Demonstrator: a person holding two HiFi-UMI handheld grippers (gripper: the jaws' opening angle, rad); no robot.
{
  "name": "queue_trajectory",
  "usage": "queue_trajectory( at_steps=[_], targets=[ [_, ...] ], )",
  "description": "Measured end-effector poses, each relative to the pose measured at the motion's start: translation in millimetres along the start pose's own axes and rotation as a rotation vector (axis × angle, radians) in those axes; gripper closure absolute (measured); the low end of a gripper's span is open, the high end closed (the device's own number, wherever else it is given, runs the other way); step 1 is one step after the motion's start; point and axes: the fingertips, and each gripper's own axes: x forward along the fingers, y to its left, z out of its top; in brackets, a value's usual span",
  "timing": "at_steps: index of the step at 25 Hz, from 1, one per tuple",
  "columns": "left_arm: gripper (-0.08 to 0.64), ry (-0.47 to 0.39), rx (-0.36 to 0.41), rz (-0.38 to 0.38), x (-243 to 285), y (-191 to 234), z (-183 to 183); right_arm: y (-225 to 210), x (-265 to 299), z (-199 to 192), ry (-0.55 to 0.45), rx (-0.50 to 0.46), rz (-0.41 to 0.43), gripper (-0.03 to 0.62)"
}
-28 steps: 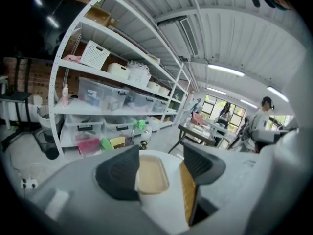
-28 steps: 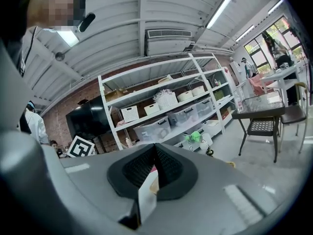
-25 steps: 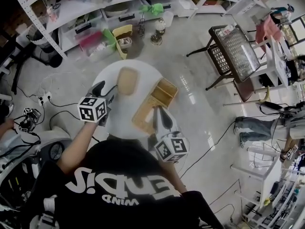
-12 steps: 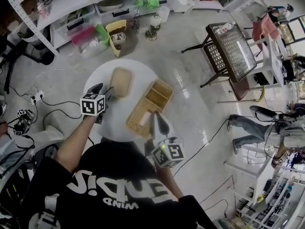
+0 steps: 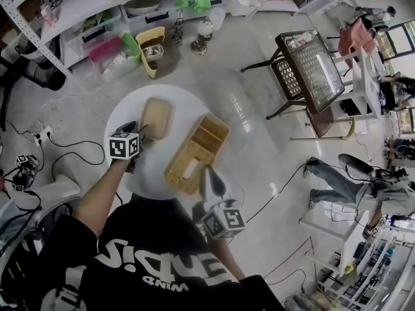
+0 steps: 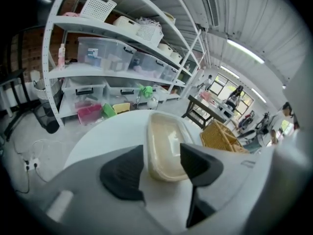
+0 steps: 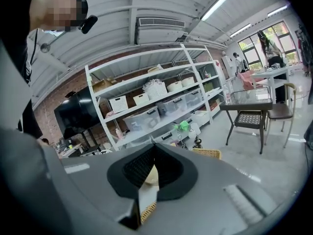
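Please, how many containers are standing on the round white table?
2. A beige plastic tray lies on the table's left half, just beyond the left claw. A wicker basket lies on the right half, at the right claw. Nearly the whole tabletop shows.

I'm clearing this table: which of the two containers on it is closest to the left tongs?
The shallow beige tray, whose near end sits between the open left tongs; the wicker basket stands apart, off to the right.
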Motion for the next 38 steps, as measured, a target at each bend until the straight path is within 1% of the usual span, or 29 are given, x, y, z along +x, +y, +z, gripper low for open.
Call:
queue_trajectory(
  at_steps=[3,8,14,18,21,24,30,35,38],
  targets=[
    [0.327,0.014,-0.017,-0.005,7,2,-6,-6,-1,-2,0.006,0.008,-0.014,0.592],
    [0.357,0.025,-0.06,-0.025,13,2,-14,-10,1,-10,0.039,0.009,-0.035,0.592],
    [0.379,0.024,-0.075,-0.031,15,1,-13,-11,4,-14,0.056,0.014,-0.035,0.592],
    [0.385,0.018,-0.063,-0.026,12,-1,-11,-7,5,-15,0.06,-0.001,-0.018,0.592],
    [0.388,0.013,-0.039,-0.019,10,-4,-7,-4,4,-12,0.034,0.021,-0.01,0.592],
    [0.394,0.008,-0.021,-0.012,8,-6,-5,-4,3,-15,0.045,0.003,-0.005,0.592],
    [0.419,-0.007,-0.021,-0.011,3,-10,-4,-1,-2,-12,0.021,0.028,0.004,0.592],
    [0.44,-0.015,-0.03,-0.009,-2,-15,1,-5,-9,-14,0.044,-0.013,-0.013,0.592],
    [0.454,-0.018,-0.033,-0.016,-6,-19,2,-2,-12,-13,0.034,-0.006,-0.015,0.592]
  ],
)
